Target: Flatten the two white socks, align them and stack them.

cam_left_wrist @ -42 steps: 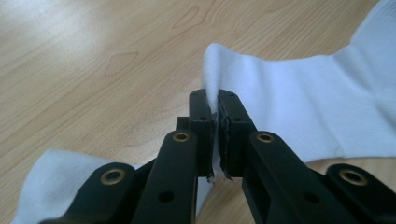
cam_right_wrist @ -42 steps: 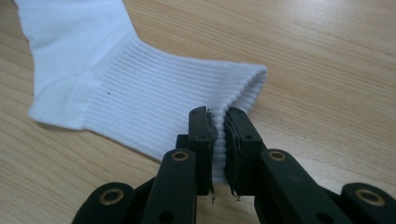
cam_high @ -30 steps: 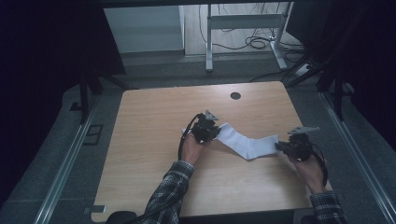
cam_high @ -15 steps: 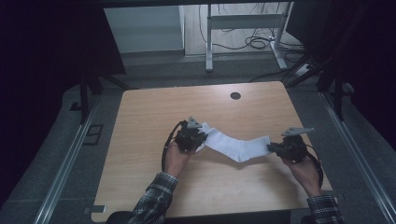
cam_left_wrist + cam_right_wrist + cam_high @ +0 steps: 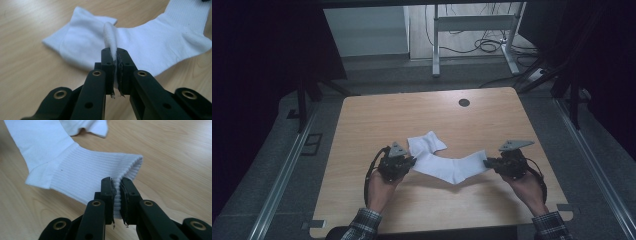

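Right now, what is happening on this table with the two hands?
A person holds a gripper in each hand and has a white sock between them on the wooden table. The left gripper has its jaws shut on a pinch of the smooth end. The right gripper has its jaws shut on the ribbed cuff. The sock lies spread between the two, with one end folded toward the far side.

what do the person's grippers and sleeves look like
Both are black. The left gripper and right gripper each carry a grey three-cornered plate on top and trail a black cable. Up close, each claw has two flat black jaws on arms with brass-coloured rivets. The sleeves are plaid, dark and light checks.
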`<act>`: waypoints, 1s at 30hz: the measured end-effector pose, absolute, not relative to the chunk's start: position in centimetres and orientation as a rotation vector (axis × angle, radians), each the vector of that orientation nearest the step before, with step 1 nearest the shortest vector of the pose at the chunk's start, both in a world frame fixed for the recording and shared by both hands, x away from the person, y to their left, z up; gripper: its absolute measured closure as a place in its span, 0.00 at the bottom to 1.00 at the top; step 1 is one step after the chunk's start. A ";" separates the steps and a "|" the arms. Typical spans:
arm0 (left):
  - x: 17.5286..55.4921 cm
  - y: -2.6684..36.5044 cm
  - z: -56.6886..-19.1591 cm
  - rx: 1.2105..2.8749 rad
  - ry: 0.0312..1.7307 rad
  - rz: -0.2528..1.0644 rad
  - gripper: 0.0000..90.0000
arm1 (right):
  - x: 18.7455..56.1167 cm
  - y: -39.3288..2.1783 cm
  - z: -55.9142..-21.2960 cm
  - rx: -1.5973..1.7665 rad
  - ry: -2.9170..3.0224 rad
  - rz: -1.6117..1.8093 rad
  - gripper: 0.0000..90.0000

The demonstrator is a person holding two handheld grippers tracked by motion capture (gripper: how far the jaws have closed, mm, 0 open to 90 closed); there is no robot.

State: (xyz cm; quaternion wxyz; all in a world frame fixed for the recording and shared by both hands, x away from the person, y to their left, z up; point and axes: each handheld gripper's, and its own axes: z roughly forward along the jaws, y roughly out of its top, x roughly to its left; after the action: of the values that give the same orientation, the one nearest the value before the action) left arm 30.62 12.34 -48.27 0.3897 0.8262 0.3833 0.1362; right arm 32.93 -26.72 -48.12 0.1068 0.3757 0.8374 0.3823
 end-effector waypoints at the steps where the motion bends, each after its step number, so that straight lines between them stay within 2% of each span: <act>1: 30.2 12.7 -48.4 2.095 0.983 0.346 0.95 | 32.8 -26.4 -48.1 1.095 2.475 1.127 0.90; 9: 27.5 14.9 -50.5 2.056 1.065 0.383 0.93 | 32.4 -23.9 -49.1 1.041 2.554 1.097 0.90; 21: 26.6 15.0 -53.3 2.127 1.173 0.328 0.93 | 32.5 -21.9 -51.6 1.000 2.641 0.941 0.87; 23: 26.6 15.1 -53.3 2.117 1.174 0.332 0.89 | 32.5 -21.9 -51.5 0.989 2.634 0.934 0.84; 25: 26.7 15.3 -53.0 2.087 1.181 0.351 0.80 | 32.5 -22.1 -51.3 0.995 2.610 0.942 0.81; 30: 27.4 15.7 -52.5 2.053 1.176 0.357 0.71 | 33.1 -23.7 -50.9 1.065 2.527 0.968 0.72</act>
State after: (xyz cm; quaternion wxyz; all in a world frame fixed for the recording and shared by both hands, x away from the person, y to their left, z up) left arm 27.38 15.69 -52.48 0.3658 0.7985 0.4576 0.1388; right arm 33.06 -23.68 -50.93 0.1166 0.3639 0.8630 0.3305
